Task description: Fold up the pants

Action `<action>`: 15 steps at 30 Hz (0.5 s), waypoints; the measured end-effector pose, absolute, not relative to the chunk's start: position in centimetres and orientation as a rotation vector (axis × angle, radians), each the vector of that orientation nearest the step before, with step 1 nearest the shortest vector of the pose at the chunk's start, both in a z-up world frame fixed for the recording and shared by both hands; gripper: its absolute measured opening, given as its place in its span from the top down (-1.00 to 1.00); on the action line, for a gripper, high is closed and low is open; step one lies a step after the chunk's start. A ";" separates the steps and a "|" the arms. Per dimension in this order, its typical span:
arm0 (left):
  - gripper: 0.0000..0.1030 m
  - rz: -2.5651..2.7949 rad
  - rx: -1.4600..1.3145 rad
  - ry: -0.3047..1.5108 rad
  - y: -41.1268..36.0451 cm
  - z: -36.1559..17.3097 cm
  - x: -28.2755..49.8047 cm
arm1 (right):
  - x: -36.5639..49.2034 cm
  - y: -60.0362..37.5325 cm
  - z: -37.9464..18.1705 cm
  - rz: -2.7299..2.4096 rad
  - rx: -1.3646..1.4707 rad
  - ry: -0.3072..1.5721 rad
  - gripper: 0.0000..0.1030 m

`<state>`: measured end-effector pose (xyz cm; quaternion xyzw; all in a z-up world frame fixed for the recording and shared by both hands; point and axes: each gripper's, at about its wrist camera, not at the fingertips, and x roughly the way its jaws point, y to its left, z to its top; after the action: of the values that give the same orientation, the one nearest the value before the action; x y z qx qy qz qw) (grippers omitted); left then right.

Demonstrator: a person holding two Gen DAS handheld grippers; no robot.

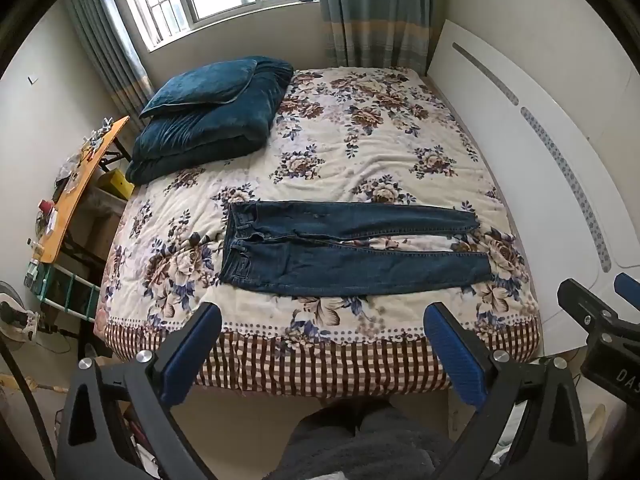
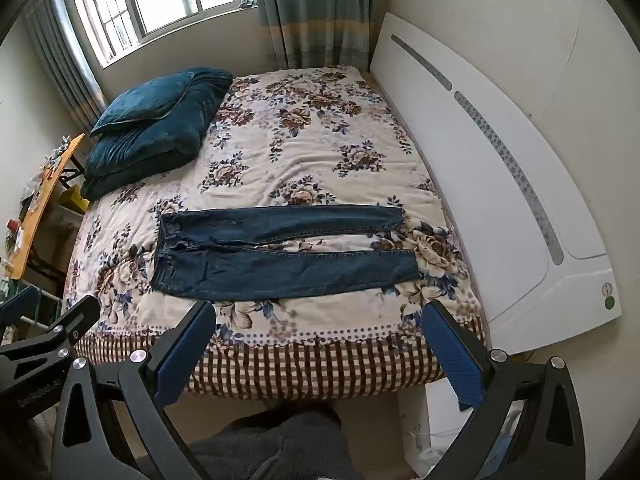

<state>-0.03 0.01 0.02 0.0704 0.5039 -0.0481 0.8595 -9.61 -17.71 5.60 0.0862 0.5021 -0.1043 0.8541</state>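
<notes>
Dark blue denim pants [image 1: 352, 252] lie flat at mid-frame on a floral quilt [image 1: 360, 148] — left gripper [image 1: 320, 344] and right gripper [image 2: 318, 344] both spread wide, empty; only the right view shows the white headboard's green sticker [image 2: 608, 303].

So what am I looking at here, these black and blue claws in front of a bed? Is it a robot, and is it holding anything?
No robot: a person holds a two-finger gripper in each hand, each carrying a wide-angle camera looking along its fingers. One picture is from the left gripper, the other from the right gripper. Both stand open and empty, short of the bed. On its floral quilt lie the jeans, spread flat, legs towards the white headboard. A folded teal blanket sits in the far corner.
</notes>
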 end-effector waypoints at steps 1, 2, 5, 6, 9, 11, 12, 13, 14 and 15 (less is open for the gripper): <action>-0.99 -0.104 0.144 1.053 0.1 0.0 -0.1 | -9.6 -17.7 5.6 -0.216 0.181 1.041 -1.00; -0.99 -0.098 0.150 1.063 0.0 0.0 0.0 | -9.6 -17.7 5.7 -0.215 0.181 1.039 -1.00; -0.99 -0.094 0.157 1.064 0.0 0.0 0.0 | -9.7 -17.8 5.7 -0.215 0.180 1.041 -1.00; -0.99 -0.094 0.156 1.064 0.0 0.0 0.0 | -9.6 -17.8 5.8 -0.215 0.182 1.046 -1.00; -0.99 -0.096 0.157 1.066 0.0 0.0 0.0 | -9.9 -17.8 5.8 -0.218 0.178 1.049 -1.00; -0.99 -0.095 0.154 1.063 0.0 0.0 0.0 | -10.1 -17.6 5.7 -0.215 0.183 1.052 -1.00; -0.99 -0.096 0.153 1.064 0.0 0.0 0.0 | -10.0 -17.6 5.6 -0.215 0.181 1.053 -1.00; -0.99 -0.097 0.155 1.063 0.0 0.0 0.0 | -10.1 -17.5 5.7 -0.216 0.179 1.052 -1.00; -0.99 -0.094 0.155 1.061 0.0 0.0 0.0 | -10.1 -17.8 5.5 -0.215 0.180 1.054 -1.00; -0.99 -0.095 0.155 1.060 0.0 0.0 0.0 | -10.1 -18.0 5.5 -0.214 0.179 1.054 -1.00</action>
<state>-0.03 0.01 0.05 0.0740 0.5049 -0.0453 0.8588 -10.12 -17.98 5.48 0.0853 0.5015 -0.1019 0.8549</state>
